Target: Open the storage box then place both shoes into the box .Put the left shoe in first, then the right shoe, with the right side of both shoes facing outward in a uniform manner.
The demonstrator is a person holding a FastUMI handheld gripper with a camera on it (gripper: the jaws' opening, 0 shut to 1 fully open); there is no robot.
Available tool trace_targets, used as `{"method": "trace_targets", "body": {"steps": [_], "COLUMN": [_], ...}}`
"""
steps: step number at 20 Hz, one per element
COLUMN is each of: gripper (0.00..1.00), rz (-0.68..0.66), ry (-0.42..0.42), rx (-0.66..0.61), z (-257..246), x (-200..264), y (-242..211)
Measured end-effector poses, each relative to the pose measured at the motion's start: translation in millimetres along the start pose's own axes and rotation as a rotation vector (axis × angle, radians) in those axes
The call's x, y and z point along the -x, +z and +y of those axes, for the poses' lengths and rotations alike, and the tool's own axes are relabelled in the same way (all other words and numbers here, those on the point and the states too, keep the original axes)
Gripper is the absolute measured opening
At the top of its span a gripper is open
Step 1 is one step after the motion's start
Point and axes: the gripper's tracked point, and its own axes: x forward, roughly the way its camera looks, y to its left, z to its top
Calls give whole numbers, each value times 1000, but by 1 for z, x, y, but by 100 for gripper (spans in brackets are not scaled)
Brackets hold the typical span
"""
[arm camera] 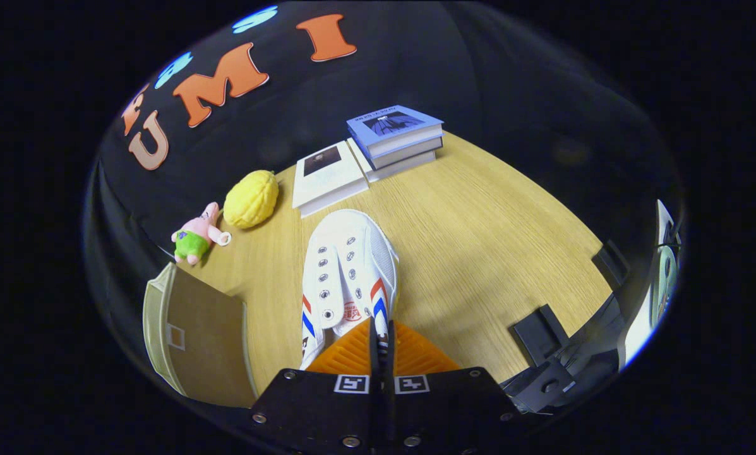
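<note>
Now I am holding a white sneaker (pixel 351 272) by its heel end, my jaws nearly closed and pinching it over the tabletop (pixel 491 253). The storage box (pixel 194 335) is sitting just beside us. No shoe looks packed yet.

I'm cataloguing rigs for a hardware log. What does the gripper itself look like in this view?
The gripper has a black body fastened with round screws. Two small square black-and-white markers sit side by side on its front edge. Its two fingers are wedge-shaped, with fine ribbed surfaces, narrowing toward the tips.
</note>
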Motion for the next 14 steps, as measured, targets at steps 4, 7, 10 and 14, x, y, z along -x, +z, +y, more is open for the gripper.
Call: {"method": "trace_targets", "body": {"steps": [4,7,10,14], "gripper": [0,0,0,0], "rz": [-45,-69,-84,-91], "ry": [34,62,102,148], "rx": [11,22,50,76], "z": [48,89,134,193], "x": [29,49,64,78], "y": [9,9,5,-5]}}
